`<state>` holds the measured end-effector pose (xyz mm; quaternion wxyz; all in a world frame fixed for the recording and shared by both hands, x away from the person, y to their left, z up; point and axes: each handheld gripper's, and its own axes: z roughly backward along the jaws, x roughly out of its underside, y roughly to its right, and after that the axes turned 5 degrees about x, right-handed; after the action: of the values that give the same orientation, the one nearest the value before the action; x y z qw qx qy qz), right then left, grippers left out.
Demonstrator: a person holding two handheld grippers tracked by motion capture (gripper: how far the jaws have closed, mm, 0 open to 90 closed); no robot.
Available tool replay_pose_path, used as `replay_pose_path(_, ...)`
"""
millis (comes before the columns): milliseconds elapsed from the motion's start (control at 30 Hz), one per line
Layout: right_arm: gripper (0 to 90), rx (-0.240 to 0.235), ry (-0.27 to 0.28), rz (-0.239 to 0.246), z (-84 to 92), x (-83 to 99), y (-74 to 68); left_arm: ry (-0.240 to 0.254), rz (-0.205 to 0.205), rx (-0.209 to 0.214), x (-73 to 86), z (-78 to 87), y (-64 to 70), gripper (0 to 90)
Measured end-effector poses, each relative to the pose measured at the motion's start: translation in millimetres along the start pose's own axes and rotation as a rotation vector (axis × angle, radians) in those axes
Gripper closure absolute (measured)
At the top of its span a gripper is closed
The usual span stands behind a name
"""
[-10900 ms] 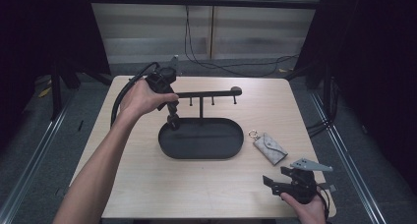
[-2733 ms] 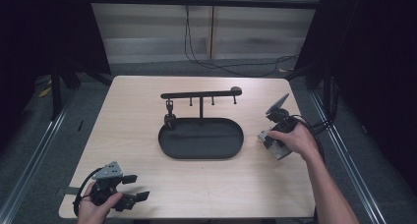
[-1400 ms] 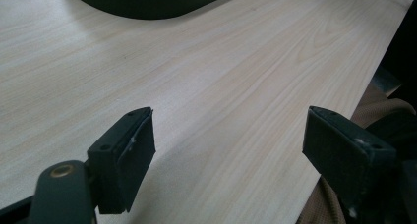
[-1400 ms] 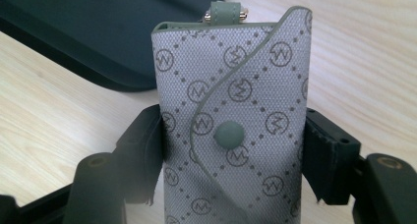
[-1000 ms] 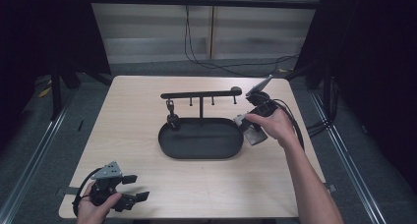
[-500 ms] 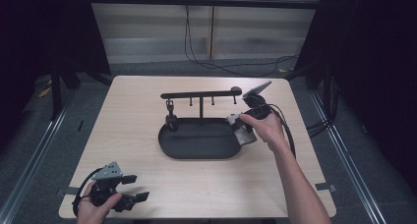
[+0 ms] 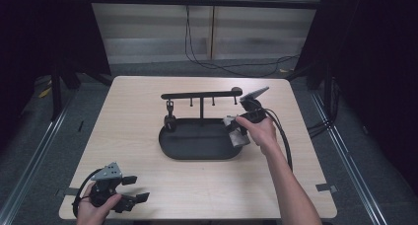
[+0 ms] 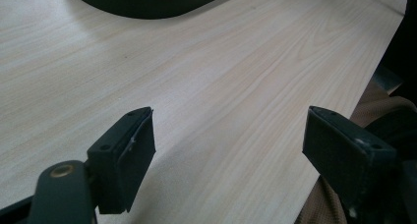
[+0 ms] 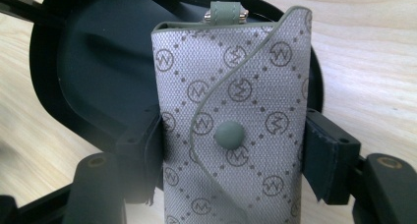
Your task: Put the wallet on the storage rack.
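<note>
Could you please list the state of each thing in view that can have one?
Key pouch: snapped shut, clamped between the right gripper's jaws, held over the tray's right end.
Right gripper: shut on the key pouch.
Left gripper: open, holding nothing, at the table's near left corner.
Tray: flat on the table, nothing lying in it.
Hook stand: upright at the tray's back edge.

A light wooden desk point(image 7: 148, 111) with rounded corners carries a black oval tray point(image 7: 197, 143) near its centre. At the tray's 12 o'clock edge rises a black hanger stand point(image 7: 201, 94) with a horizontal bar. Grey tape point(image 7: 326, 188) marks the desk's 4 o'clock corner.
</note>
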<state>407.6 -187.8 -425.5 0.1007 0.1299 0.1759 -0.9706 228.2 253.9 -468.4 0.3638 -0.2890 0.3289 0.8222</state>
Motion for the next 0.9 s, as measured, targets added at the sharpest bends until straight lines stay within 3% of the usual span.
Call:
replay_pose_path(233,33.3,-0.011,0.007,-0.021,-13.1,-1.0,0.8,-0.005,-0.005,0.001,-0.1,-0.2,-0.4,19.9)
replay_pose_path(367,33.3,-0.003,0.016,-0.009,-21.7,-1.1,-0.5,-0.005,-0.002,0.002,0.1,0.1,-0.6,19.9)
replay_pose_path(900,33.0,-0.012,0.027,-0.022,-34.0,0.3,-3.4,-0.013,-0.009,-0.002,-0.2,-0.9,0.3,19.9)
